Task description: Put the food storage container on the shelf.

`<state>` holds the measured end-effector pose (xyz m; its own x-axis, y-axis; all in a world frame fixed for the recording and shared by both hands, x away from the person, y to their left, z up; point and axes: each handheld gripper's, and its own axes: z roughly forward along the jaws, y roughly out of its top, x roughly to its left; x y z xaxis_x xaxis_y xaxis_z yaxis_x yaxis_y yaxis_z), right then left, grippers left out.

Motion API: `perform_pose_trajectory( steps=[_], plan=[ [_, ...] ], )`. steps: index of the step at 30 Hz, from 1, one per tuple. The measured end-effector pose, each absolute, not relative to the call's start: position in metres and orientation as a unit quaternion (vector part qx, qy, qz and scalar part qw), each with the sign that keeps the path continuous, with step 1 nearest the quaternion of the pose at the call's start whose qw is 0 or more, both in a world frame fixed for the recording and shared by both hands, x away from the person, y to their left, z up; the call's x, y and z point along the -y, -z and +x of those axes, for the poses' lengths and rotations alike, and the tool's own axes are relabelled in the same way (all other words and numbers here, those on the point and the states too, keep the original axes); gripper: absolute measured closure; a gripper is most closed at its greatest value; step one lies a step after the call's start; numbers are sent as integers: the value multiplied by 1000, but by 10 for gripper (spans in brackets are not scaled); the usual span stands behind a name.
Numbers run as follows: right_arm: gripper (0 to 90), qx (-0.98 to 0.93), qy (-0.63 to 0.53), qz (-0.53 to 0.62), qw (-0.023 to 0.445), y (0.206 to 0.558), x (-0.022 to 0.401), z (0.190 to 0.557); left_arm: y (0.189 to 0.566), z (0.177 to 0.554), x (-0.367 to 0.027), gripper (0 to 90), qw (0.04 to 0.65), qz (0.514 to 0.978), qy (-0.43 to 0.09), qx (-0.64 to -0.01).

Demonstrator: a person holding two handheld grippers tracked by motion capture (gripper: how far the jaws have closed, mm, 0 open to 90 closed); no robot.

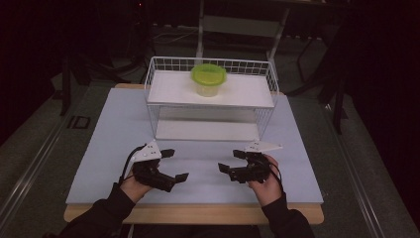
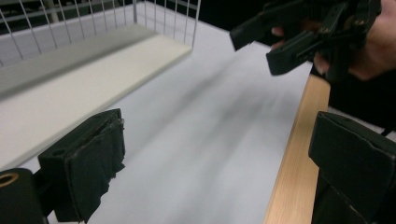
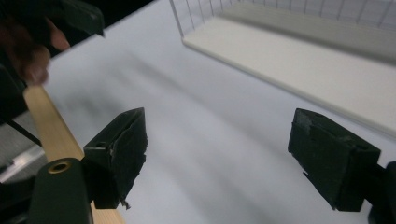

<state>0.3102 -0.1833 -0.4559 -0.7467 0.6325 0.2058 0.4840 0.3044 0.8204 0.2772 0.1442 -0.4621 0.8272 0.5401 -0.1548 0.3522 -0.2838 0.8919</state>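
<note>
White tabletop point(image 1: 198, 163) bears a wire rack point(image 1: 210, 99); green-lidded container point(image 1: 208, 78) sits on its upper shelf. Left gripper point(image 1: 176, 164) and right gripper point(image 1: 231, 161) face inward, low over the near table, jaws apart, empty.

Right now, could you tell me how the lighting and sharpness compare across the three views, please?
High view: dim, dark surroundings, only the white table and wire rack lit; the green-lidded container looks soft. Left gripper view: table streaked by motion blur, the rack's lower shelf smeared, the near pads sharper. Right gripper view: the same smear across the table, pad edges fairly crisp.
</note>
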Motion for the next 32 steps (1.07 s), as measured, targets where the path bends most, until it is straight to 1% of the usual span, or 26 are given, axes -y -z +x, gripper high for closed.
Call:
perform_pose_trajectory(
  steps=[5,14,23,32],
  plan=[
    [192,-813,-458,348,94,467,198,301,475,271,-157,45,518,801,-93,-284],
    [183,-821,-445,340,111,473,212,288,485,267,-171,46,510,803,-97,-293],
    [184,-831,-425,336,124,482,212,287,485,263,-176,46,506,804,-132,-284],
    [184,-834,-421,334,126,484,212,289,490,264,-173,46,502,808,-114,-285]
  ],
)
